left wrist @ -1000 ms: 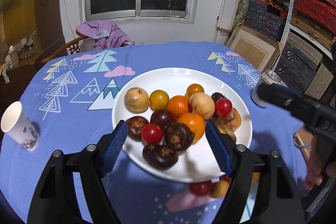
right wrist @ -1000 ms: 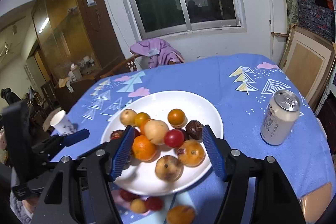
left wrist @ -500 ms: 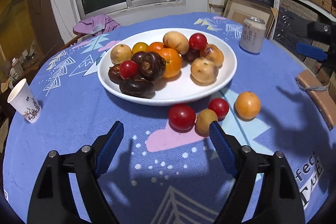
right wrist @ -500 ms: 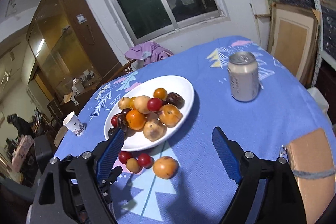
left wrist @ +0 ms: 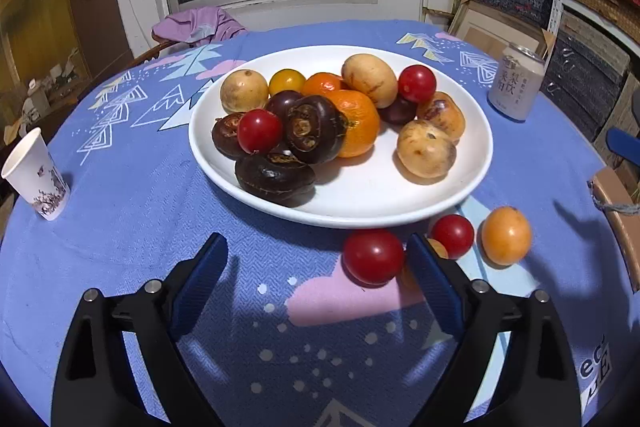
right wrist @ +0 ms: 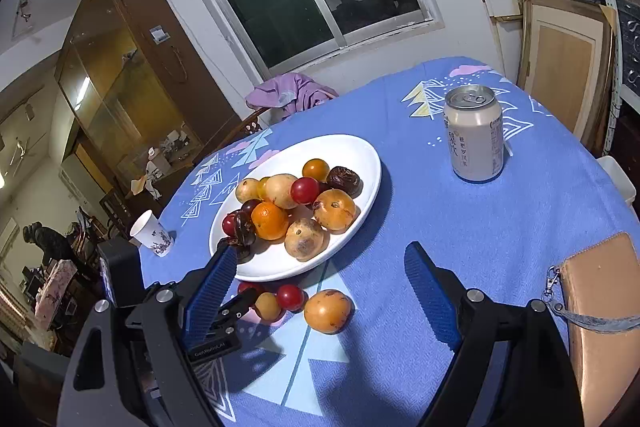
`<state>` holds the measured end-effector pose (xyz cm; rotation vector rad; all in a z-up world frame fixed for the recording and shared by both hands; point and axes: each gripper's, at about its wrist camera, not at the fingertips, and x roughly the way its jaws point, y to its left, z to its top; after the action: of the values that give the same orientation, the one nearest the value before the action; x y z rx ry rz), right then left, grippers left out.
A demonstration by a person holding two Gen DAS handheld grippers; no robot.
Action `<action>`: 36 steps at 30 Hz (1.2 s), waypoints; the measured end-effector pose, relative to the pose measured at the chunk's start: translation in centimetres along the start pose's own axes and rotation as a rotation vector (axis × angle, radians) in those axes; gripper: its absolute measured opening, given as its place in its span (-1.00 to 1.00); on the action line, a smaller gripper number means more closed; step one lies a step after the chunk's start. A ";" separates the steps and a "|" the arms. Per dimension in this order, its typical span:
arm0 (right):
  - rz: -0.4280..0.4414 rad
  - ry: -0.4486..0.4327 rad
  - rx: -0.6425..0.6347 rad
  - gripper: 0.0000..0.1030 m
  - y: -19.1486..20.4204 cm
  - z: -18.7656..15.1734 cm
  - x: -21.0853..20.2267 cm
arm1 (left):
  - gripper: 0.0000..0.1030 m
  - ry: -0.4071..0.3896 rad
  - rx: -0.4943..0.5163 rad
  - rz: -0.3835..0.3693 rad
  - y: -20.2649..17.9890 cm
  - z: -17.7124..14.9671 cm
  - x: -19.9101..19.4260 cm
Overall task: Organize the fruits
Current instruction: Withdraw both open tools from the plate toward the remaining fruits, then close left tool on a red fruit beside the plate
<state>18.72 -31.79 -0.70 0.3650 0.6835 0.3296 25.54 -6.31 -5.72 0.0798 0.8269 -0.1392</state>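
A white plate holds several fruits: red tomatoes, oranges, tan and dark round fruits. In front of it on the blue tablecloth lie a red tomato, a second red tomato, a small yellow fruit and an orange-yellow fruit. My left gripper is open and empty, low over the cloth, the first tomato just inside its right finger. My right gripper is open and empty, above the loose fruits. The left gripper's body shows in the right wrist view.
A drink can stands right of the plate. A paper cup stands at the left. A tan pouch with a strap lies at the right table edge. A chair with purple cloth is behind.
Both grippers pulled back from over the plate. The left one has since dropped lower and moved closer to the loose fruits in front of the plate. Both stay open.
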 end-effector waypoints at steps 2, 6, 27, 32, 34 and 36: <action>-0.001 0.001 0.000 0.69 0.0 0.0 0.0 | 0.80 0.012 -0.004 -0.010 0.4 0.0 0.1; 0.000 0.008 0.004 0.70 -0.1 -0.1 0.1 | 0.80 0.003 0.030 0.027 1.4 -0.7 -1.1; -0.008 0.023 -0.019 0.71 0.3 -0.5 0.6 | 0.59 -0.044 0.111 0.074 1.6 -1.8 -2.1; -0.012 0.034 -0.021 0.71 0.2 -0.6 0.9 | 0.26 -0.001 0.107 0.003 1.1 -1.5 -0.9; -0.012 0.039 -0.028 0.71 0.4 -0.7 1.0 | 0.18 0.001 0.108 -0.015 0.9 -1.4 -0.7; -0.012 0.043 -0.038 0.71 0.6 -0.8 1.2 | 0.08 0.013 0.101 -0.047 0.9 -1.2 -0.3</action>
<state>18.91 -30.56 -1.68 0.3186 0.7203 0.3391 24.62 -5.28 -6.30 0.1569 0.8346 -0.2246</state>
